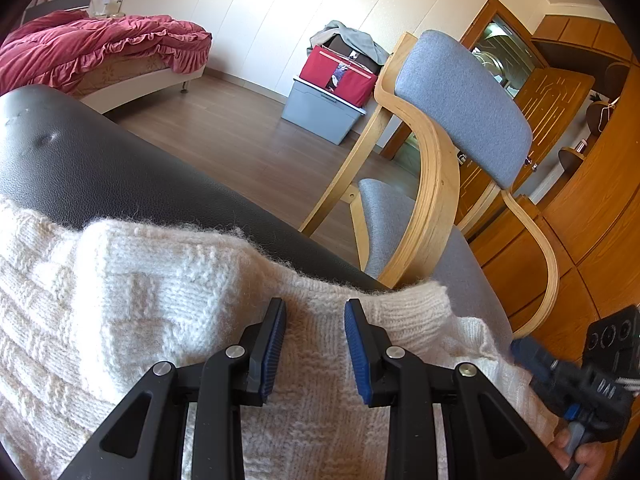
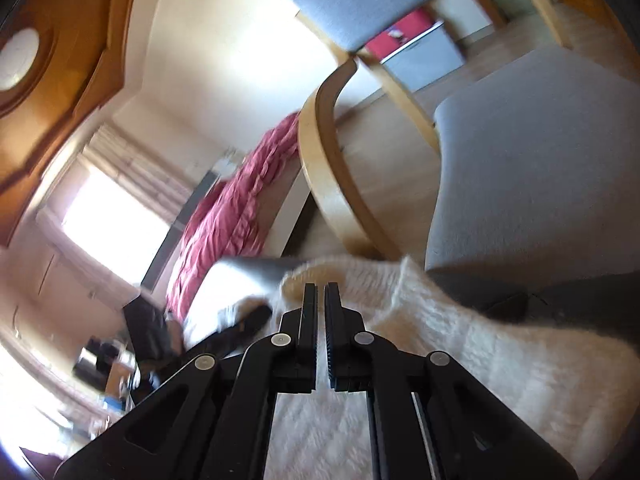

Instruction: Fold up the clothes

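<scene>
Setting: a bedroom in a private home; a low bed [image 1: 140,76] carries a rumpled red quilt [image 1: 96,40]; wood-plank flooring [image 1: 240,136]; a grey-cushioned bentwood chair [image 1: 460,92]; a grey storage bin [image 1: 320,112] stacked with a red fabric box [image 1: 340,74] and clothing; carved wooden doors [image 1: 552,92] and cabinetry; a curtained window [image 2: 116,224].

A wood-plank floor [image 1: 224,136] is bounded by pale panelled walls [image 1: 288,4]. At far left a bed [image 1: 132,76] is covered by a red ruffled quilt [image 1: 100,40]. A grey storage bin [image 1: 320,114] carries a red box [image 1: 340,74]. At right stand a grey-cushioned bentwood chair [image 1: 460,96] and wooden cabinets [image 1: 580,208]. A bright, curtained window [image 2: 112,220] is seen in the right wrist view.
</scene>
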{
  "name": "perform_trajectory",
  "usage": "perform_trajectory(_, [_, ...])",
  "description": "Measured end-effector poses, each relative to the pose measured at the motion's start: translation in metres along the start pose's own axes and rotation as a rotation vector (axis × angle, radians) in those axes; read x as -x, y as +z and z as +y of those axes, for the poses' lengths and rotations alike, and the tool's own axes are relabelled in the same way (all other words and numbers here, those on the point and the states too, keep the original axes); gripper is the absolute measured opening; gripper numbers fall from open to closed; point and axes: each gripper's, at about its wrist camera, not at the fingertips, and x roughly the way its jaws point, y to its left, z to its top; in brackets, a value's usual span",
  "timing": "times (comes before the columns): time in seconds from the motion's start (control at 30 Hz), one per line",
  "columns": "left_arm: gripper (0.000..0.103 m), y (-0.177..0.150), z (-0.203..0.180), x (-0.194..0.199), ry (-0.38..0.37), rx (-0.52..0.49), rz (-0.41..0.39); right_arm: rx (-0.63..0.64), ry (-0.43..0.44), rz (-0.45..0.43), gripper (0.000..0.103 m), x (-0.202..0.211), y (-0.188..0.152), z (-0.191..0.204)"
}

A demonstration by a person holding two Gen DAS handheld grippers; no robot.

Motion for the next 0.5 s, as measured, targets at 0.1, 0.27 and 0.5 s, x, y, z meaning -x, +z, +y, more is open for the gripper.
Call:
perform_trajectory(0.1, [0.030,0.000,0.000,-0.001,-0.001,0.000,0.000,0.019,-0.026,0.086,0.005,-0.013,-0.002,-0.003])
perform_trajectory(0.27, [0.030,0.000,0.000,0.000,-0.001,0.000,0.000,-0.030,-0.135,0.074,0.000,-0.020,-0.004,-0.016])
perform_trajectory(0.5, [0.030,0.000,0.001,0.000,-0.001,-0.001,0.000,-0.056,-0.175,0.002,0.004,-0.009,0.000,-0.019])
